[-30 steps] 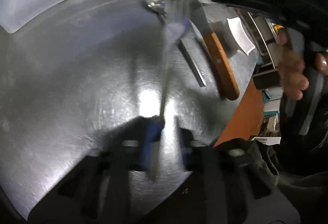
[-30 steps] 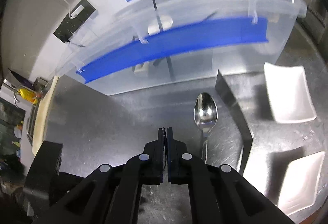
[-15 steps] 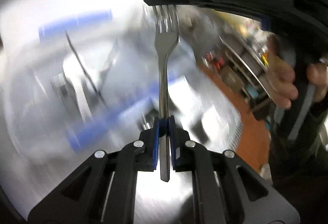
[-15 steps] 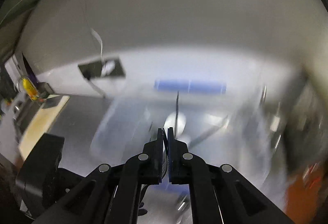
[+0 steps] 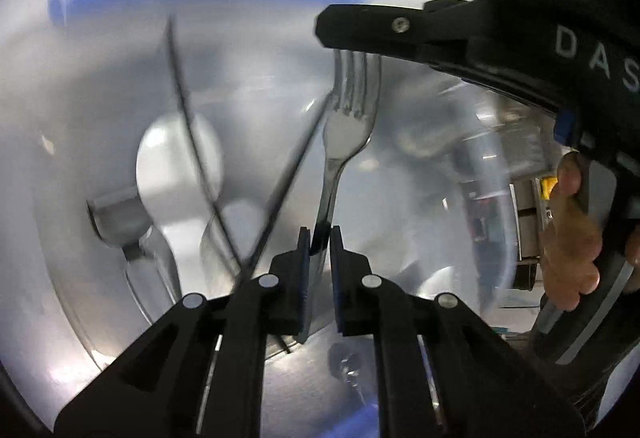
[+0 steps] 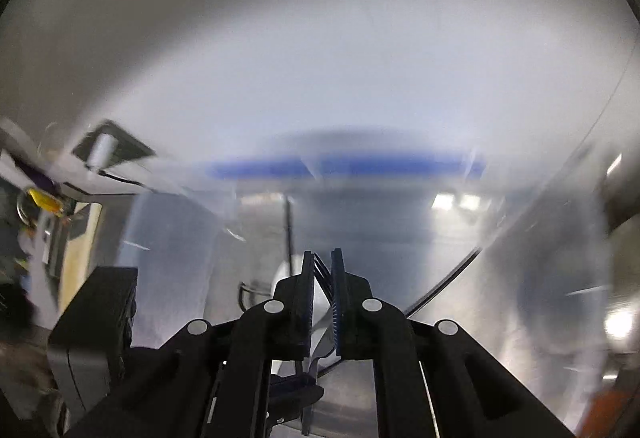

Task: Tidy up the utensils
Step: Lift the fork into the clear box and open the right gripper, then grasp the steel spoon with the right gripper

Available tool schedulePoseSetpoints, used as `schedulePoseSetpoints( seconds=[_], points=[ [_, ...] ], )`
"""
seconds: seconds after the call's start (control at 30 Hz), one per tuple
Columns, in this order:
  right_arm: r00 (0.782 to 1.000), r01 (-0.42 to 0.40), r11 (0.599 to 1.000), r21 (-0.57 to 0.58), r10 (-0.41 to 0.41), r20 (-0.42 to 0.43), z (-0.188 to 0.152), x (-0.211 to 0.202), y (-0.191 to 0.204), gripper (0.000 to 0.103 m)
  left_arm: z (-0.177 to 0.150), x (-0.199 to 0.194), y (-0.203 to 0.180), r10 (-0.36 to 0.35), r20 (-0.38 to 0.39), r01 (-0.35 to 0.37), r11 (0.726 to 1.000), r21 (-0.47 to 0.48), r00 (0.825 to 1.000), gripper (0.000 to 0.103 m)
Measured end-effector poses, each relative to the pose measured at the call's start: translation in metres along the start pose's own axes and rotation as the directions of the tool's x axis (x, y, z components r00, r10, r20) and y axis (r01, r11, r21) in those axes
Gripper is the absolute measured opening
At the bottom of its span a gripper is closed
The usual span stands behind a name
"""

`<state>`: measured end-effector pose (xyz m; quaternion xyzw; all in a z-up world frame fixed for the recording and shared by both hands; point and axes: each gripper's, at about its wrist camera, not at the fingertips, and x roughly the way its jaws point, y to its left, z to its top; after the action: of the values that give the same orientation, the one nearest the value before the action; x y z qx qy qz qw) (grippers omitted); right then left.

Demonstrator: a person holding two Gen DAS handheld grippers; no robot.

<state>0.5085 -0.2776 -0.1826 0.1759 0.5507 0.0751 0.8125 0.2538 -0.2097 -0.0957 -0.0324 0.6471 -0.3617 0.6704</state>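
Plainly, fork (image 5: pixel 347 125) points tines away from left gripper (image 5: pixel 319 238).

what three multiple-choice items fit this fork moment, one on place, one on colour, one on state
1. Where does the left gripper grasp the fork?
A. at the tines
B. on the handle
C. nowhere, it lies on the table

2. What colour are the pads of the left gripper?
A. red
B. green
C. blue

3. What state is the left gripper in?
A. shut on the fork
B. wide open and empty
C. shut on a spoon

Answers:
1 B: the handle runs down between the jaws and the tines point away from the camera.
2 C: blue strips line the inner faces of the black jaws.
3 A: the jaws stand nearly together, pinching the handle.
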Motion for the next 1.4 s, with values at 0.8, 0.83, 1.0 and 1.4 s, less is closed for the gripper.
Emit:
schedulePoseSetpoints(
  seconds=[0.8, 0.83, 1.0, 1.4],
  points=[
    [0.992, 0.124, 0.989, -0.084, -0.124, 0.013, -0.300, -0.058, 0.044, 0.049, -0.177, -0.129, -0.012, -0.196, 0.303, 0.156, 0.976, 0.153, 0.932, 0.071],
    [0.991, 0.131, 0.989, -0.067, -0.133, -0.014, -0.307, -0.043, 0.038, 0.049, -0.183, -0.121, -0.007, -0.202, 0.279, 0.168, 0.976, 0.141, 0.939, 0.071],
    [0.984, 0.175, 0.985, 0.011, -0.174, -0.021, -0.299, -0.003, 0.020, 0.049, -0.221, -0.081, 0.001, -0.185, 0.185, 0.167, 0.980, 0.109, 0.965, 0.071],
    [0.978, 0.203, 0.978, -0.053, -0.204, -0.027, -0.269, 0.029, 0.029, 0.027, -0.249, -0.026, -0.003, -0.189, -0.022, 0.191, 0.977, 0.094, 0.982, 0.071]
  ],
)
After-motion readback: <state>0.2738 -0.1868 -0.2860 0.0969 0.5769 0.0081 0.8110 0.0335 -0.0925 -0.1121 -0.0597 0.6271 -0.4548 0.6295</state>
